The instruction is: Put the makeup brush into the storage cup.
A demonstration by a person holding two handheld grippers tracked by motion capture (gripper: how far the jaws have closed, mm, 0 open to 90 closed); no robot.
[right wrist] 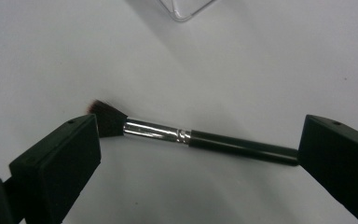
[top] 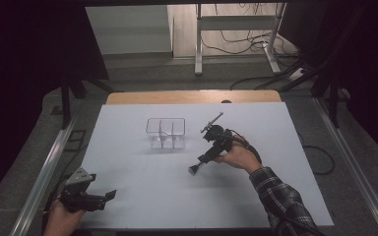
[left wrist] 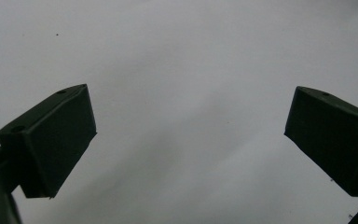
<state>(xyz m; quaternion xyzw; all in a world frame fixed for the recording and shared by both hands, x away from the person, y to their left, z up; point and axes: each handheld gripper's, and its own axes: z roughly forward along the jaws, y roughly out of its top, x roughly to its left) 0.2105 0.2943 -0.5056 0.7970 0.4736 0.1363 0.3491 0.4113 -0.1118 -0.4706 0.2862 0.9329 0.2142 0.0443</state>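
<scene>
White table (top: 142, 196) under dim room; brush (right wrist: 205, 139) lying flat, clear organizer (top: 165, 132) near.

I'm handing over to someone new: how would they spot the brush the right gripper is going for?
On the white table, right of the clear divided box, the right gripper hangs open. The brush lies flat between its jaws: black handle, silver ferrule, dark angled bristles. It is the only slim loose thing there.
</scene>
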